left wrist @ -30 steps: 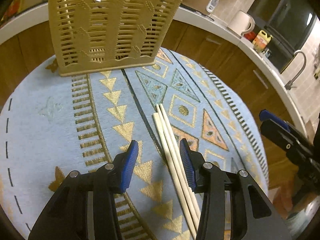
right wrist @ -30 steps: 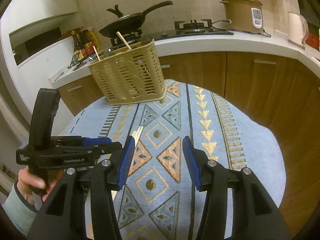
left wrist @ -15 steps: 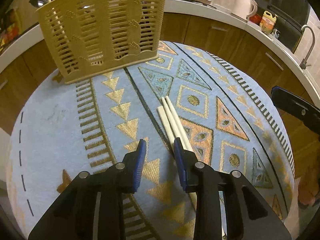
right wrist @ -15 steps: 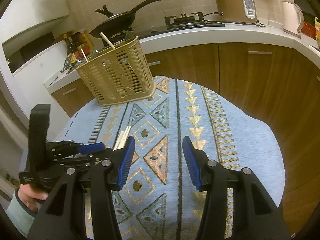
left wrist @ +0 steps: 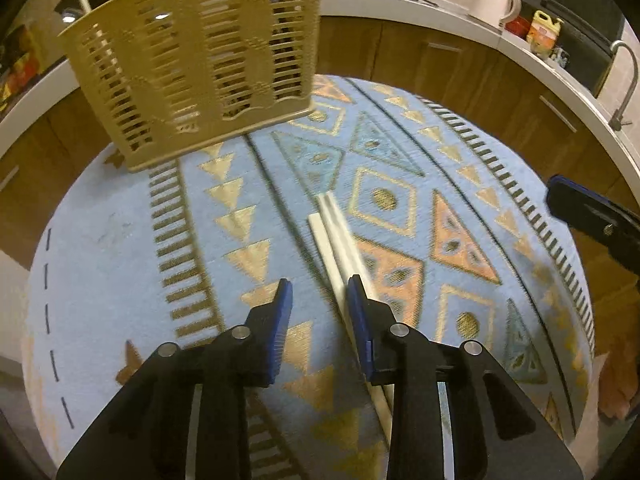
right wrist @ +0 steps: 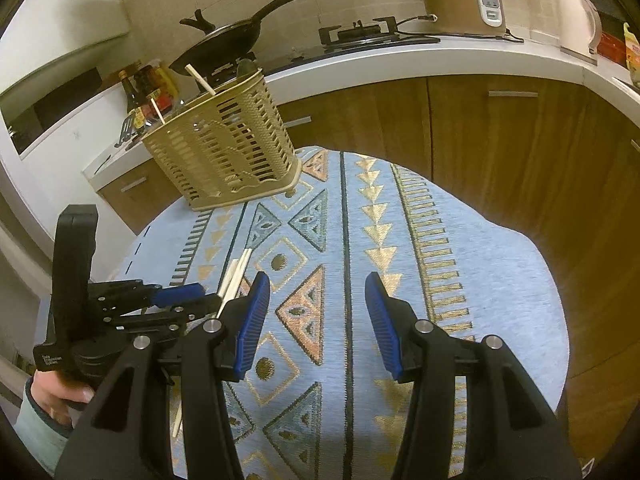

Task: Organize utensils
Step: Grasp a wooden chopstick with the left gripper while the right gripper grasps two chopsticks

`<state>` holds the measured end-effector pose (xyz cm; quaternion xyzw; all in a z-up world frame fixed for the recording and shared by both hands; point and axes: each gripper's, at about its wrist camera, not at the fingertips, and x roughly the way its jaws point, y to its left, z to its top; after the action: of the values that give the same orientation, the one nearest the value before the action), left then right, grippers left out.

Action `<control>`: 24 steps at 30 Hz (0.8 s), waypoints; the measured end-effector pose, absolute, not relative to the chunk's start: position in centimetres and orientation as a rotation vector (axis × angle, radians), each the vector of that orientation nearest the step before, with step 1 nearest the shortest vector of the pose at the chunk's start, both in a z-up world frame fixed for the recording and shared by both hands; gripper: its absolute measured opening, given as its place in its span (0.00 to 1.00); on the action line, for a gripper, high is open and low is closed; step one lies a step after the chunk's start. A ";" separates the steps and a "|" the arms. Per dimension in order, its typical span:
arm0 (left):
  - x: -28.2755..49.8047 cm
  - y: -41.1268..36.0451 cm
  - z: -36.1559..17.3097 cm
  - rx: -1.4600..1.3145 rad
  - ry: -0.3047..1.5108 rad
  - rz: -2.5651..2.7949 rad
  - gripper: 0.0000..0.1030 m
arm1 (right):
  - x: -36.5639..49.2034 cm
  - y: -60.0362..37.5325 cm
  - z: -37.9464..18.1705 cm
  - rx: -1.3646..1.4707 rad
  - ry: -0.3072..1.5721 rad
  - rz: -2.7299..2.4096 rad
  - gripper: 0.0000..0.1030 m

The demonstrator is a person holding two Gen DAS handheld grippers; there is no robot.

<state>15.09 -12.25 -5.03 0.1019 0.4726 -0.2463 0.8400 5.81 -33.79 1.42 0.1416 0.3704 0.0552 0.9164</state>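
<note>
Pale chopsticks (left wrist: 338, 240) lie together on the patterned blue cloth, also in the right wrist view (right wrist: 236, 274). A beige slotted utensil basket (left wrist: 196, 60) stands at the far side, holding a couple of sticks (right wrist: 200, 80). My left gripper (left wrist: 318, 300) is open, low over the cloth, its right finger against the chopsticks, which run under it; nothing is between the jaws. It shows at the left of the right wrist view (right wrist: 180, 296). My right gripper (right wrist: 316, 300) is open and empty above the cloth's middle.
The round table with the blue cloth (right wrist: 460, 280) stands before wooden cabinets and a white counter (right wrist: 440, 56). A wok (right wrist: 224, 40), bottles, rice cooker (right wrist: 460, 0) and kettle sit on the counter. The right gripper's tip shows at the right edge (left wrist: 580, 208).
My left gripper has moved forward toward the basket and its jaws have narrowed, its right finger now against the chopsticks. The right gripper has pulled back and risen slightly, staying open.
</note>
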 end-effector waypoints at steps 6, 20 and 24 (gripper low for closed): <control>15.4 -12.4 -5.1 0.230 1.014 -0.511 0.28 | 6.2 -33.8 1.2 0.292 0.778 0.106 0.45; 15.6 -10.7 -4.5 0.164 1.015 -0.493 0.04 | 11.1 -31.2 0.7 0.321 1.050 0.196 0.40; 16.7 -7.2 -4.5 0.050 1.056 -0.499 0.04 | 13.5 -27.1 -0.6 0.274 1.186 0.262 0.36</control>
<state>16.71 -7.20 -4.47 0.0235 0.4985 -0.2357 0.8339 13.49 -27.09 -0.60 0.1285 0.5555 0.1226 0.8123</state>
